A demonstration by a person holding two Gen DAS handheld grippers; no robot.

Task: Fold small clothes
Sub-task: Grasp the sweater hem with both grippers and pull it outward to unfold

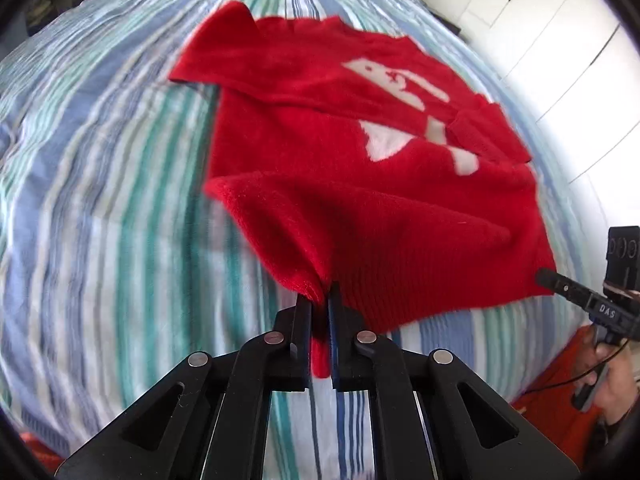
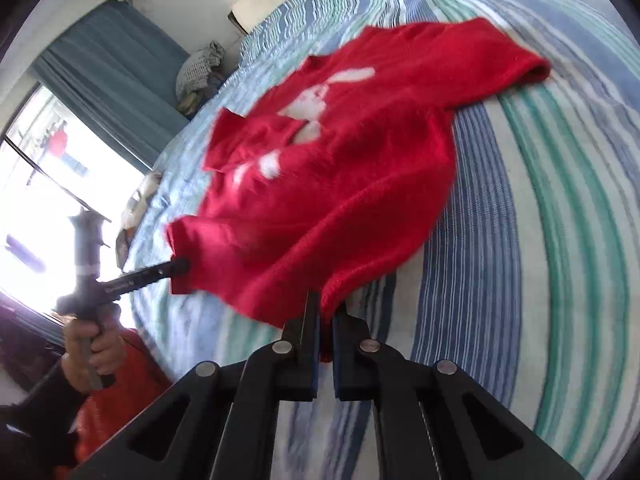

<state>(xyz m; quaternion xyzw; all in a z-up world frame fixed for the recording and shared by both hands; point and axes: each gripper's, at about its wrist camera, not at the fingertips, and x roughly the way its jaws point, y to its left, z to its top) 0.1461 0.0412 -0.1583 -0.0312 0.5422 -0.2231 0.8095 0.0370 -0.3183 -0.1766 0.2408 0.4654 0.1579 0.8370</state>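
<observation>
A small red knitted sweater (image 1: 360,160) with a white figure on its front lies on a striped bed (image 1: 100,200). My left gripper (image 1: 320,300) is shut on one corner of its near hem and holds it raised off the bed. My right gripper (image 2: 326,300) is shut on the other hem corner of the sweater (image 2: 340,160), also raised. Each gripper shows in the other's view: the right one (image 1: 548,278) at the hem's right corner, the left one (image 2: 180,266) at the hem's left corner. One sleeve is folded across the chest; the other lies out at the far side.
The striped bed cover (image 2: 540,240) in blue, green and white spreads all around. White wardrobe doors (image 1: 560,40) stand beyond the bed. A window with a blue curtain (image 2: 112,92) and a pile of clothes (image 2: 200,72) lie on the far side. The person's hand (image 2: 92,352) holds the left gripper.
</observation>
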